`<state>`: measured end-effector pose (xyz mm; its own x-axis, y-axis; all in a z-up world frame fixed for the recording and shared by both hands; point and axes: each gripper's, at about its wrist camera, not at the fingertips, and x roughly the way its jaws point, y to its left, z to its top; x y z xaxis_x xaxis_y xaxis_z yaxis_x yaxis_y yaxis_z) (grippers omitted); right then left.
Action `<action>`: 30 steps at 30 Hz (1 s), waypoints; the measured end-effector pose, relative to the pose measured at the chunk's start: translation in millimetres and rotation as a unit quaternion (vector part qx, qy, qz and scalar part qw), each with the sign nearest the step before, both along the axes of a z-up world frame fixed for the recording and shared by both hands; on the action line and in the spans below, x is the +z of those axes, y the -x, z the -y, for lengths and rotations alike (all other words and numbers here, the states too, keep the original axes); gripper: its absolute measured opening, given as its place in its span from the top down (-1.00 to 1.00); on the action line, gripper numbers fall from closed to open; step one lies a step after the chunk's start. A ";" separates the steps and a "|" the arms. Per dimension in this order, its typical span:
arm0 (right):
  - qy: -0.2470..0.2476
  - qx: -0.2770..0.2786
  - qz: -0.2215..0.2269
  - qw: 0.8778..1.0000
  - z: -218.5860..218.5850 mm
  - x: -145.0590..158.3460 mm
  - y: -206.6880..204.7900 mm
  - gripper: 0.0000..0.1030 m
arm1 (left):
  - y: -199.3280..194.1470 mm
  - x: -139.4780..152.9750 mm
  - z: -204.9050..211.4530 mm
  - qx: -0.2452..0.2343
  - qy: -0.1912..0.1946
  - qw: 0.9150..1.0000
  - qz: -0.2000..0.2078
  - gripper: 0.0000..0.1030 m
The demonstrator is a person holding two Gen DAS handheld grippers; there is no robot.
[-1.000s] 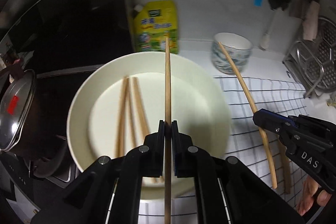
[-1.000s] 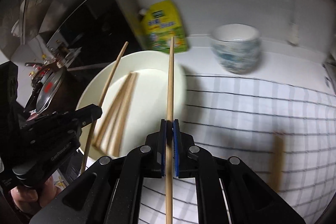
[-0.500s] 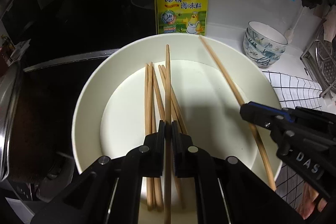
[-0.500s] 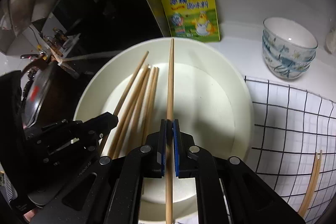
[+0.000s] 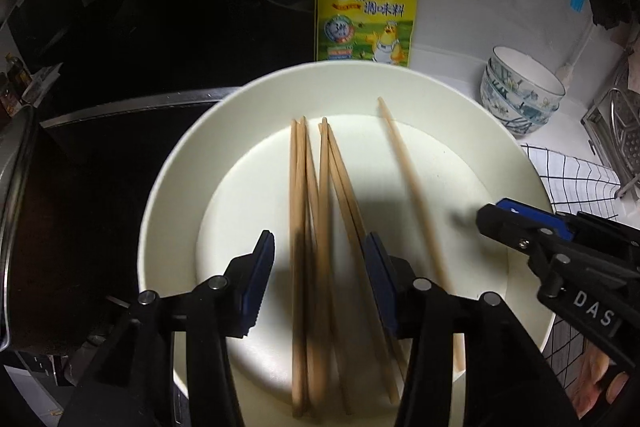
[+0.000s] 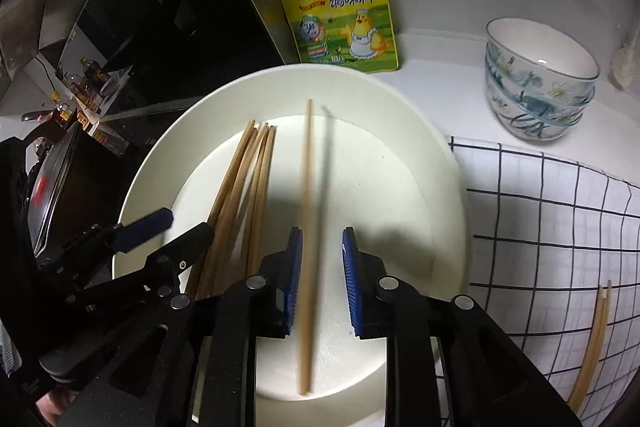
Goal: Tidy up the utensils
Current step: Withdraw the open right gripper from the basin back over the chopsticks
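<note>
A large cream plate holds several wooden chopsticks lying lengthwise. A single chopstick lies apart to their right on the plate. My left gripper is open above the bundle, and it shows at the left of the right wrist view. My right gripper is open over the single chopstick, which lies loose between the jaws. It also shows in the left wrist view. Two more chopsticks lie on the checked cloth.
A yellow seasoning pouch leans on the white wall behind the plate. Stacked patterned bowls stand at the right. A black stove and a pot lid lie left. A metal rack stands far right.
Both grippers have opened and let go of their chopsticks, which now lie on the plate. Both grippers came closer over the plate.
</note>
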<state>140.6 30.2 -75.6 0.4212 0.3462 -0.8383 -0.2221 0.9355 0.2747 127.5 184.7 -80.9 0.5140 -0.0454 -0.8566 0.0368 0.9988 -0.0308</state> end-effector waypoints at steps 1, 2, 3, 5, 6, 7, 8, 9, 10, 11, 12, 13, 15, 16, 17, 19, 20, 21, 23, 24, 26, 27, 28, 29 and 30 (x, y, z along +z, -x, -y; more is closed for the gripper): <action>-0.001 0.000 0.002 1.000 1.2 1.8 2.8 0.62 | 0.6 1.0 -1.2 0.002 0.000 1.000 0.000 0.09; -0.001 0.000 0.003 1.000 1.8 2.6 4.1 0.61 | 1.5 1.9 -1.9 0.003 0.001 1.000 0.001 0.09; -0.001 -0.001 0.003 1.000 2.2 3.1 4.5 0.61 | 2.9 2.9 -2.6 0.004 0.002 1.000 0.001 0.08; -0.002 -0.002 0.003 1.000 4.8 4.6 9.1 0.60 | 5.7 4.8 -3.3 0.005 0.003 1.000 0.002 0.04; -0.002 -0.003 0.003 1.000 5.7 5.0 9.7 0.59 | 7.3 6.2 -3.5 0.005 0.004 1.000 0.003 0.01; -0.003 -0.004 0.004 1.000 7.4 5.5 12.4 0.58 | 7.9 7.1 -3.3 0.005 0.004 1.000 0.004 -0.01; -0.003 -0.005 0.004 1.000 9.1 5.7 14.5 0.56 | 10.0 8.5 -3.4 0.005 0.005 1.000 0.006 -0.03; -0.003 -0.006 0.003 1.000 10.5 6.1 16.3 0.55 | 11.7 9.7 -3.2 0.005 0.007 1.000 0.007 -0.04; -0.003 -0.007 0.003 1.000 12.5 6.4 19.0 0.55 | 13.7 11.1 -3.3 0.005 0.008 1.000 0.009 -0.04; -0.003 -0.010 0.003 1.000 14.8 7.1 22.0 0.55 | 15.7 12.4 -3.2 0.004 0.010 1.000 0.010 -0.05; -0.003 -0.011 0.004 1.000 15.8 7.8 24.4 0.54 | 17.8 13.6 -2.8 0.003 0.011 1.000 0.011 -0.08; -0.004 -0.014 0.005 1.000 17.9 9.2 27.7 0.54 | 19.3 14.3 -2.5 0.003 0.011 1.000 0.011 -0.08; -0.006 -0.019 0.012 1.000 21.9 13.1 34.4 0.53 | 22.2 16.0 -0.8 0.001 0.011 1.000 0.012 -0.10; -0.008 -0.022 0.015 1.000 23.9 15.4 37.5 0.52 | 24.8 17.3 1.0 -0.001 0.010 1.000 0.013 -0.10; -0.010 -0.023 0.018 1.000 25.5 17.2 40.1 0.51 | 26.8 18.7 2.7 -0.004 0.008 1.000 0.013 -0.11; -0.013 -0.028 0.025 0.999 30.4 21.8 47.9 0.48 | 31.0 22.1 6.3 -0.008 0.007 1.000 0.015 -0.15; -0.014 -0.030 0.027 0.999 32.8 23.5 50.2 0.47 | 33.3 24.3 8.6 -0.011 0.005 1.000 0.018 -0.16; -0.015 -0.032 0.029 0.999 35.0 25.3 53.2 0.47 | 36.0 26.8 11.4 -0.014 0.004 1.000 0.020 -0.16; -0.017 -0.037 0.034 0.999 41.5 29.1 60.6 0.45 | 41.2 30.8 16.9 -0.020 0.003 1.000 0.024 -0.16; -0.018 -0.039 0.035 0.998 45.0 30.7 64.5 0.45 | 44.3 32.9 20.8 -0.023 0.003 0.999 0.025 -0.17; -0.020 -0.043 0.037 0.998 51.0 32.6 69.9 0.44 | 49.3 35.8 27.4 -0.029 0.002 0.999 0.026 -0.17; -0.021 -0.046 0.038 0.998 55.7 33.9 73.9 0.44 | 52.2 37.3 31.2 -0.032 0.001 0.999 0.026 -0.17; -0.021 -0.048 0.038 0.998 58.8 34.6 76.2 0.44 | 54.4 38.5 34.1 -0.034 0.001 0.999 0.026 -0.18; -0.022 -0.050 0.039 0.998 63.1 35.6 79.6 0.43 | 57.0 39.8 38.1 -0.036 0.000 0.999 0.027 -0.19; -0.022 -0.053 0.039 0.998 67.8 36.2 83.2 0.42 | 58.3 40.6 40.7 -0.038 0.000 0.999 0.027 -0.20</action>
<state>57.3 -37.6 -39.4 0.5211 0.3322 -0.7862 -0.1453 0.9422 0.3019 69.2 144.0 -40.3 0.5553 -0.0854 -0.8273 0.1133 0.9932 -0.0264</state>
